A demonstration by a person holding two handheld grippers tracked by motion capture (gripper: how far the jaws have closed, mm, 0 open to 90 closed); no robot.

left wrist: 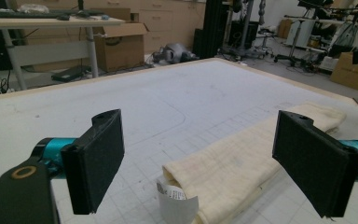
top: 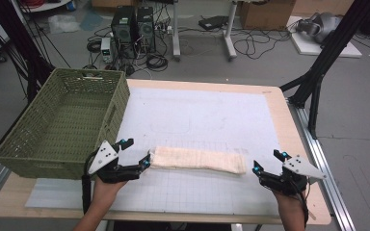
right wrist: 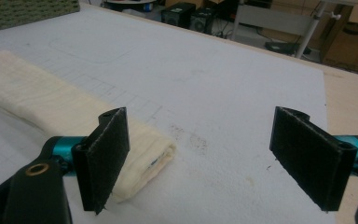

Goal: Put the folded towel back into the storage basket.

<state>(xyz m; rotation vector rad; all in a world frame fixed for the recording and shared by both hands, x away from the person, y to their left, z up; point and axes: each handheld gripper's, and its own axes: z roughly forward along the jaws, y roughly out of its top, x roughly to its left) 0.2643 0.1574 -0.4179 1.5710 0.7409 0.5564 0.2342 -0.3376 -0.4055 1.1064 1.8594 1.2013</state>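
A cream towel [top: 198, 159], folded into a long narrow strip, lies across the near part of the white mat [top: 197, 115]. My left gripper [top: 136, 153] stands open at the strip's left end, one jaw beside the cloth. In the left gripper view the towel [left wrist: 242, 158] runs away between the jaws, and a white label [left wrist: 177, 200] sticks out of its near end. My right gripper [top: 268, 160] is open just off the strip's right end. In the right gripper view the towel [right wrist: 51, 102] lies at left, its folded end behind the left jaw.
An empty green woven basket [top: 62, 120] sits on the table's left side, close to my left gripper. The wooden table edge [top: 298, 139] runs along the right. Computers, cables and boxes [top: 135, 29] stand on the floor beyond the table.
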